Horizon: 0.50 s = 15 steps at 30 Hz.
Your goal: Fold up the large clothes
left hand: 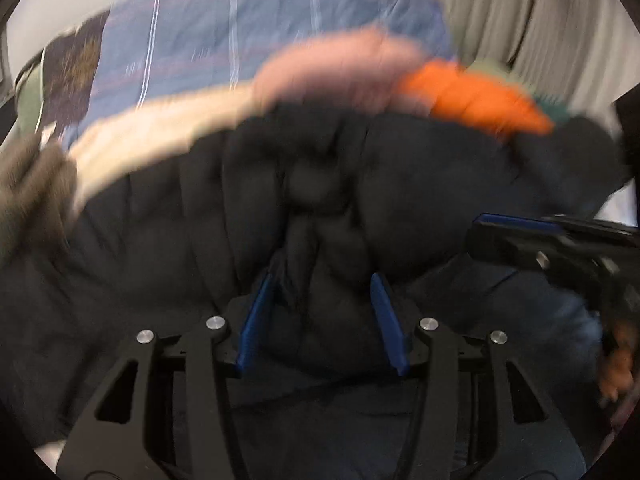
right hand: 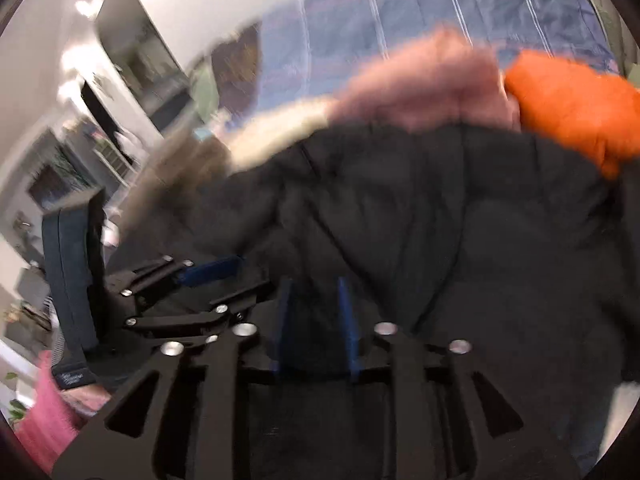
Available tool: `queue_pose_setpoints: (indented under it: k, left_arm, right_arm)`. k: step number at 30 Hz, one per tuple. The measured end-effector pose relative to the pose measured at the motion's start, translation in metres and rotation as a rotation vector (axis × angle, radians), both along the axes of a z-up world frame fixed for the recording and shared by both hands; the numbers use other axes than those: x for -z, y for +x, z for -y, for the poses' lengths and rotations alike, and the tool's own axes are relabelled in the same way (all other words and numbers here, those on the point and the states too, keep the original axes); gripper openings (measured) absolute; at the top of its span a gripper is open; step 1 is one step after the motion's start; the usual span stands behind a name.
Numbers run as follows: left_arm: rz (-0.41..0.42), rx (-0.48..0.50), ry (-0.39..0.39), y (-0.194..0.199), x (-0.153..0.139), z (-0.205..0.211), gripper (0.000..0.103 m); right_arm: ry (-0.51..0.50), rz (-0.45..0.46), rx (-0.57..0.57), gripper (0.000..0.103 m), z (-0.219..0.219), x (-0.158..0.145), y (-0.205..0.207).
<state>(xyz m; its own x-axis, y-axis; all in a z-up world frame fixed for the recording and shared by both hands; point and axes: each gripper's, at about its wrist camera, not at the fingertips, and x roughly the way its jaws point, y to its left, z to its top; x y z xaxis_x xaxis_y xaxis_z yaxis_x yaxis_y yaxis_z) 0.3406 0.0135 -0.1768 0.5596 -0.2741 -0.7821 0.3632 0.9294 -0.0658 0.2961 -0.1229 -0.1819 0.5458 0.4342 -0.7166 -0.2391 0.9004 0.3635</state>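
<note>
A black quilted puffer jacket lies spread on the bed and fills the middle of both views. My left gripper is open just over it, and a puffy ridge of the jacket rises between the blue pads without being squeezed. My right gripper is open narrower over the jacket, with dark fabric behind its blue pads. Both grippers sit close together: the right one shows at the right edge of the left wrist view, the left one at the left of the right wrist view.
Beyond the jacket lie a pink garment, an orange one, a cream one and a grey-brown one. A blue striped bedspread covers the bed. Pale curtains hang at the right. A pink sleeve shows low left.
</note>
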Motion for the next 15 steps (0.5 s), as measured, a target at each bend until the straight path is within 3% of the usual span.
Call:
queue_pose_setpoints:
  k: [2,3,7,8,9,11,15]
  left_arm:
    - [0.008,-0.017,-0.005,0.0,0.014,-0.002,0.055]
    - [0.007,-0.017,-0.028,-0.001,0.014,-0.005,0.056]
    - [0.009,-0.047,-0.057,-0.012,0.002,-0.017,0.059]
    - [0.016,-0.057,-0.063,-0.017,-0.001,-0.02,0.064]
    - [0.036,-0.084,-0.075,-0.026,-0.008,-0.03,0.078]
    - [0.081,-0.137,-0.095,-0.044,-0.02,-0.052,0.085]
    - [0.123,-0.3,-0.153,-0.086,-0.029,-0.132,0.086]
  right_arm:
    - [-0.04,-0.081,0.041,0.035,-0.003,0.036,0.005]
    - [-0.011,-0.065,0.055,0.035,0.0,0.046,0.003]
    - [-0.028,-0.007,0.055,0.036,-0.001,0.047,-0.006]
    - [-0.032,-0.001,0.055,0.037,-0.002,0.046,-0.007]
    - [-0.036,0.005,0.056,0.037,-0.002,0.047,-0.009]
    - [-0.039,0.015,0.055,0.039,-0.004,0.047,-0.013]
    - [-0.054,0.026,0.046,0.046,-0.01,0.048,-0.013]
